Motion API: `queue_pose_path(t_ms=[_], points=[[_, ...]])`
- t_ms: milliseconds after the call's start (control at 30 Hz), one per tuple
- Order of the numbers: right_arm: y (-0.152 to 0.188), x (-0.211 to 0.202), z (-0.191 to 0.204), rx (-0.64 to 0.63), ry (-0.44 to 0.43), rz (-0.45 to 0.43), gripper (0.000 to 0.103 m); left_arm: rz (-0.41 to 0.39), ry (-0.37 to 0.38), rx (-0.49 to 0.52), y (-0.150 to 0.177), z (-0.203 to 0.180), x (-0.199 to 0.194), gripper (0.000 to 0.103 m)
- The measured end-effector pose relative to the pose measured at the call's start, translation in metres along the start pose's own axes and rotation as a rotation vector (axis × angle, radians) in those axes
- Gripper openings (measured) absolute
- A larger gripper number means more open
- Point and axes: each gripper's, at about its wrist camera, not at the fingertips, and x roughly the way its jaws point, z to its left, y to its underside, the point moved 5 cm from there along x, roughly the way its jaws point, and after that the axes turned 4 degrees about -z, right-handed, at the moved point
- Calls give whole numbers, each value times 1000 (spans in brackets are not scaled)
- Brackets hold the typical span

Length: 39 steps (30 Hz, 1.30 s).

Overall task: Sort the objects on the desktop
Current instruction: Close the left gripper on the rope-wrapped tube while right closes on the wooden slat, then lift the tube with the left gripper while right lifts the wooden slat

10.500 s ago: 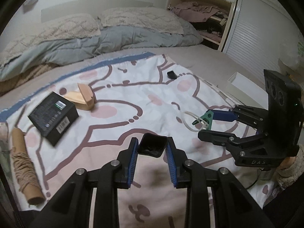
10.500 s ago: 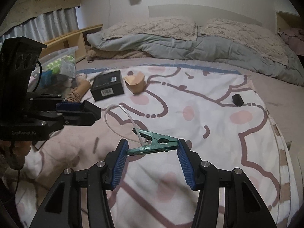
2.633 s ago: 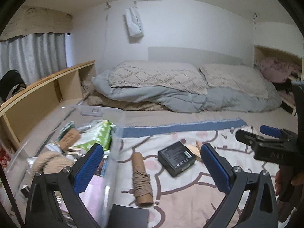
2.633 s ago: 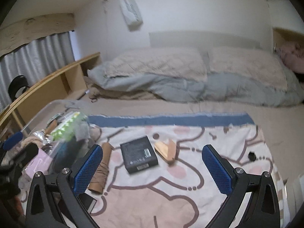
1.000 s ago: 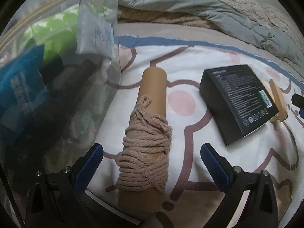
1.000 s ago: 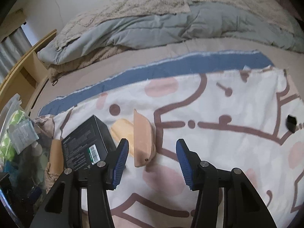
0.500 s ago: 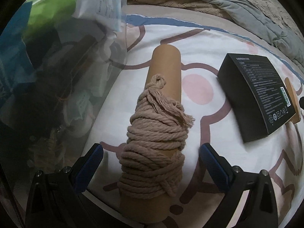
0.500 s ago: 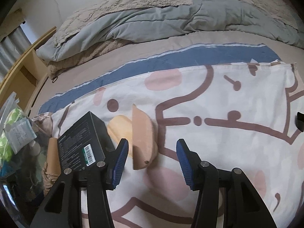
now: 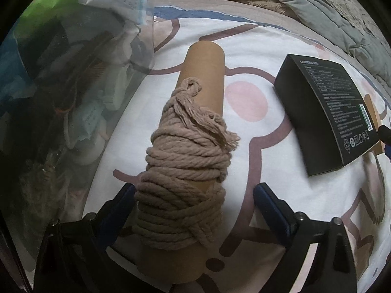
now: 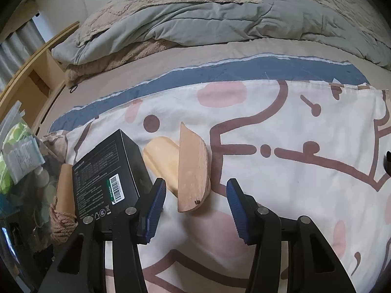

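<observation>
A cardboard tube wound with beige rope [image 9: 188,171] lies on the patterned sheet, its near end between the fingers of my left gripper [image 9: 195,205]. The jaws are closing; the left pad [image 9: 122,202] is close against the rope, the right pad stands apart. In the right wrist view a tan wooden piece [image 10: 193,168] stands on edge beside a paler wooden piece [image 10: 162,163]. My right gripper [image 10: 195,207] straddles its near end, jaws closing, pads not touching it. A black box [image 10: 107,173] lies just left of the right gripper; the black box [image 9: 325,112] also shows right of the tube.
A clear plastic bin [image 9: 73,73] full of packets and oddments stands hard against the tube's left side; the bin [image 10: 19,171] is at the right view's left edge. A small black object [image 10: 387,161] lies far right. Pillows and a grey duvet [image 10: 220,24] are behind.
The left gripper has sunk closer over the rope tube and its jaws have narrowed a little. The right gripper has edged nearer the wooden piece, jaws slightly narrower.
</observation>
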Motion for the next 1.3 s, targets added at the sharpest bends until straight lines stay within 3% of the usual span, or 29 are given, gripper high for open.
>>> queue_pose_path(t_ms=[167,567,967,1300], points=[[2,1,3,-34,-2,20,24,-2,20,18,0,-5,-4,83],[15,-10,-7,-86,12,45,24,-13,16,46,-1,2,-16,56],[57,-32,-8,-185,-2,128,24,-5,34,92,11,17,-22,53],[128,-63,-3,-286,-99,234,24,-12,3,171,20,20,-27,54]])
